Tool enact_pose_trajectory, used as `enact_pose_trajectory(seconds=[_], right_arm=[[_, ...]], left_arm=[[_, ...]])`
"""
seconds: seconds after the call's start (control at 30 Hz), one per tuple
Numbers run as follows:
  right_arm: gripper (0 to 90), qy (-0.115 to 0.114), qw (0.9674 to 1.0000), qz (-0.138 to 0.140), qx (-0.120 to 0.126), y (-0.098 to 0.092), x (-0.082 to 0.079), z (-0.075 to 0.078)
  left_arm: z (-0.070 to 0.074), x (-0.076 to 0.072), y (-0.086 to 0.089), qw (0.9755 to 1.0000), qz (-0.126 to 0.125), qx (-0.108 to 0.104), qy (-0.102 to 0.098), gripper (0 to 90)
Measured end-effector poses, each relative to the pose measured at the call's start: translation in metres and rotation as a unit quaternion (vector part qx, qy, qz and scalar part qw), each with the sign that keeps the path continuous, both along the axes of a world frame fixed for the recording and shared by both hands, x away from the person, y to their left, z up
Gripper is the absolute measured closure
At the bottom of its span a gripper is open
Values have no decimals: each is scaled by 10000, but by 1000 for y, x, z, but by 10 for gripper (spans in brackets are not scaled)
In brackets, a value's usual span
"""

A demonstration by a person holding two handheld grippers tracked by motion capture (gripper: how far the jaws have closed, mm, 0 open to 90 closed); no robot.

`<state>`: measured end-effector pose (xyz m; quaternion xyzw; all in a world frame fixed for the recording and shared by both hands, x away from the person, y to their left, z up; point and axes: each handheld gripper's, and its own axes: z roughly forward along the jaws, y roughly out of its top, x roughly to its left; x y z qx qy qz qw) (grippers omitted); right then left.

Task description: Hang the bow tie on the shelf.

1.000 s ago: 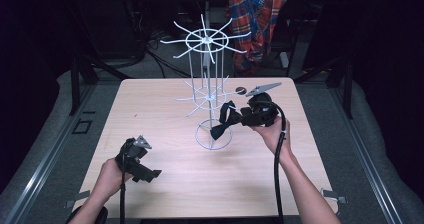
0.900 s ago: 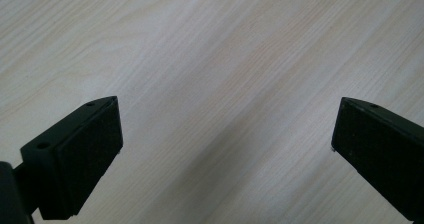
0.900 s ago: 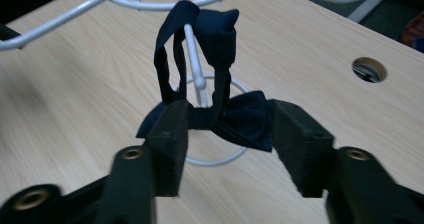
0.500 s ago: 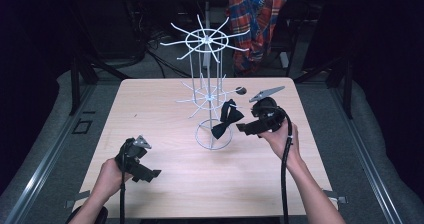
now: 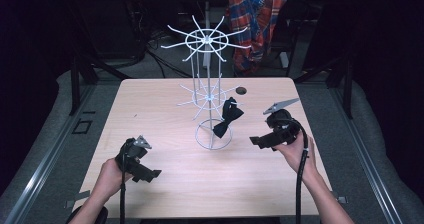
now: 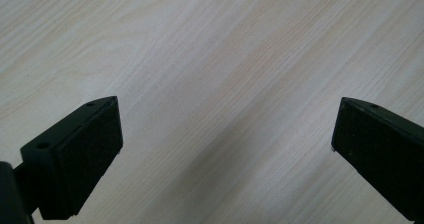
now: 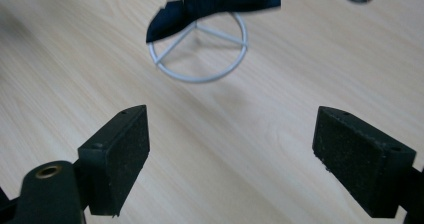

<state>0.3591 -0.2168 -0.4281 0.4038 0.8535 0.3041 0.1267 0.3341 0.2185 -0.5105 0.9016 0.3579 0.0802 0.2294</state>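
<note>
Left gripper [image 5: 150, 174]: near the table's [image 5: 150, 104] front-left corner, jaws spread wide over bare wood, nothing between them; well apart from the bow tie.

Bow tie [image 5: 227, 118]: hangs on a prong of the white wire rack's [image 5: 212, 96] lower tier, about mid-table, tilted, its lower wing above the ring base [image 5: 213, 137]. Black fabric, knotted centre, two flared wings.

Right gripper [image 5: 257, 141]: right of the rack, toward the table's right edge, jaws just opened wide and empty, pointing at the bow tie but clear of it.

Surroundings: round hole [image 5: 241, 90] near the back edge; bare wood lies between right gripper and bow tie.
</note>
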Motion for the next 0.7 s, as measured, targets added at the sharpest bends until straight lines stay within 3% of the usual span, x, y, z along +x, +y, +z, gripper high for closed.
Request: enact_pose_trajectory(seconds=[0.1,0.27,0.3,0.33,0.37,0.43,0.57,0.7], right_arm=[[129,164,9997,-65,-187,-9,-11,-13],[115,231,9994,-152,-222,-15,-19,-26],[98,365,9989,-118,-284,-16,-21,-35],[98,365,9989,-118,-284,-16,-21,-35],[86,454,9976,-29,-520,-15,-22,-45],[71,559,9963,37,-659,-14,-21,-51],[63,672,9938,218,-854,-10,-20,-57],[75,809,9924,290,-878,-11,-18,-60]], left_arm=[[0,0,0,10000,-4,0,7,0],[0,0,-1,10000,5,13,-14,0],[0,0,-1,10000,0,12,-13,0],[0,0,-1,10000,0,12,-13,0],[0,0,-1,10000,-10,22,3,0],[0,0,-1,10000,-11,14,-1,0],[0,0,-1,10000,-3,14,-18,0],[0,0,0,10000,-4,10,-24,0]])
